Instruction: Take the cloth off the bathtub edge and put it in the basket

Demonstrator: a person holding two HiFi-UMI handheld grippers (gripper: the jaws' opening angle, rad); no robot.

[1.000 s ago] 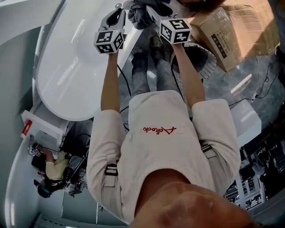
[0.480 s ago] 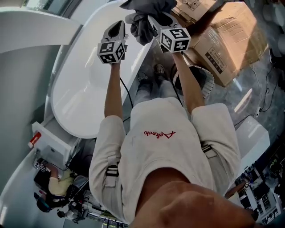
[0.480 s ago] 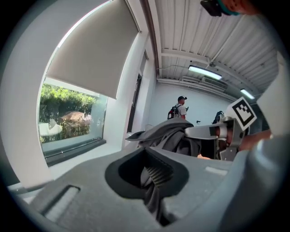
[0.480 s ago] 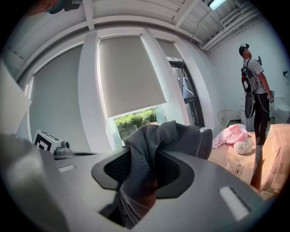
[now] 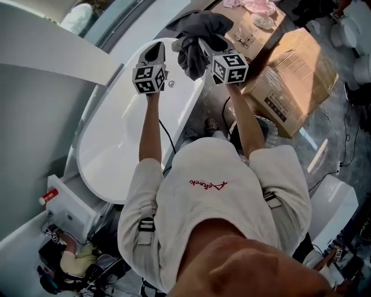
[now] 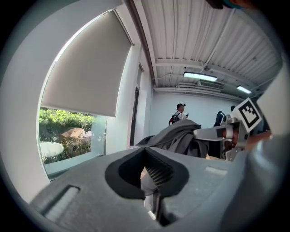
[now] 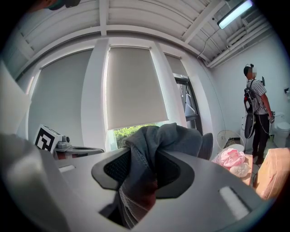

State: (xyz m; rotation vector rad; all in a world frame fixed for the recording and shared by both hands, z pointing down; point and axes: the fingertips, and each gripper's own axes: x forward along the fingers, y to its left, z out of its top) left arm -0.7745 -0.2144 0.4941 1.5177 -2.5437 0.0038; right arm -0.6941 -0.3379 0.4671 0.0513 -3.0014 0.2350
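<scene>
The dark grey cloth (image 5: 194, 36) hangs bunched in the air above the far end of the white bathtub (image 5: 110, 136). My right gripper (image 5: 204, 45) is shut on it, and folds of the cloth (image 7: 168, 135) fill the space between that gripper's (image 7: 140, 177) jaws. My left gripper (image 5: 155, 52) is beside it to the left, shut, with its jaws (image 6: 152, 176) together and nothing held. From the left gripper view the cloth (image 6: 181, 135) drapes over the right gripper (image 6: 222, 133). The white mesh basket (image 5: 269, 129) stands on the floor under my right forearm, partly hidden.
Cardboard boxes (image 5: 297, 68) lie to the right of the tub, with pink fabric (image 5: 258, 6) on a farther one. A white cabinet (image 5: 72, 204) sits at the tub's near end. People stand (image 7: 254, 111) across the room. A cable (image 5: 167, 136) runs along the floor by the tub.
Both grippers have risen together with the cloth hanging from the right one, and the tub and floor look farther below. The left gripper stays beside the cloth without hold.
</scene>
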